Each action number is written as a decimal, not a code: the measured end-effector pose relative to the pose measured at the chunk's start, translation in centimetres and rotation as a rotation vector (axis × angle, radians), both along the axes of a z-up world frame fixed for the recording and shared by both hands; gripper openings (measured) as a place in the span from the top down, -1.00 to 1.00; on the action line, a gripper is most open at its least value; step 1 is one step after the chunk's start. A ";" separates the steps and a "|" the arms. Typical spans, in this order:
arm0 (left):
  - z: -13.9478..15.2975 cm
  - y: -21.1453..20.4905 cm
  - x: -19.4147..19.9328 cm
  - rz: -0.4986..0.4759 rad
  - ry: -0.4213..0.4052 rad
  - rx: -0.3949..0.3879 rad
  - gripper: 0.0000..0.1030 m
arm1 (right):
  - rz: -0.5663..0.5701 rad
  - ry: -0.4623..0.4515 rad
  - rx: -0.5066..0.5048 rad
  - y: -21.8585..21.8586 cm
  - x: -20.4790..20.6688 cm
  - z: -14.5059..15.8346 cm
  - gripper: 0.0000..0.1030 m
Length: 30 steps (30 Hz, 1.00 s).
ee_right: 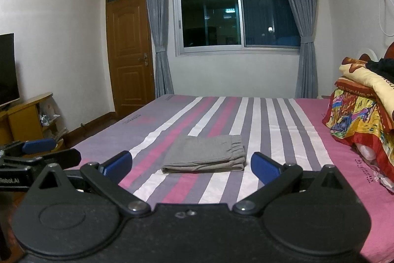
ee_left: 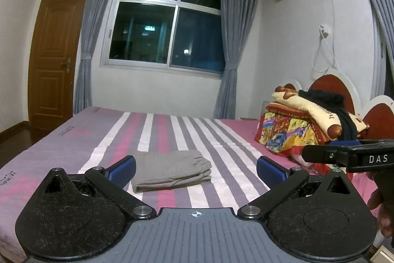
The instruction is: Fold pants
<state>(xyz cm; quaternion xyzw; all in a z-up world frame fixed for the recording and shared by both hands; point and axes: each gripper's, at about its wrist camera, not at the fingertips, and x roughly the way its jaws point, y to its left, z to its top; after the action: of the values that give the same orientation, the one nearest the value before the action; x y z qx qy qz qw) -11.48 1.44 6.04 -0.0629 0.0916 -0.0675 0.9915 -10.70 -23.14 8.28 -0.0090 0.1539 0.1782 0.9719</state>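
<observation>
The grey pants lie folded into a small flat rectangle on the striped bed sheet; they also show in the right wrist view. My left gripper is open and empty, held above the bed just short of the pants. My right gripper is open and empty, also just short of the pants. The right gripper shows at the right edge of the left wrist view. The left gripper shows at the left edge of the right wrist view.
A pile of colourful folded quilts with a dark garment on top sits by the headboard at the right. A wooden TV cabinet stands left of the bed. A window, curtains and a wooden door are beyond.
</observation>
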 end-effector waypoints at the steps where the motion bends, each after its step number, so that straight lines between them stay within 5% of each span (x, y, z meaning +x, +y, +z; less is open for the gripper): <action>1: 0.0 0.0 0.0 0.001 0.001 0.000 -1.00 | 0.000 0.000 0.000 0.0 -0.1 0.0 -1.00; 30: 0.3 0.8 -0.2 -0.009 -0.018 0.051 -1.00 | -0.038 -0.017 -0.022 -1.7 0.1 -0.5 -1.00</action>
<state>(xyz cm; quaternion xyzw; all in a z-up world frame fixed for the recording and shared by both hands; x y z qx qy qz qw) -11.67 2.26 6.30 -0.0365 0.0846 -0.0702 0.9933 -10.58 -24.87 7.80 -0.0184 0.1476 0.1577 0.9762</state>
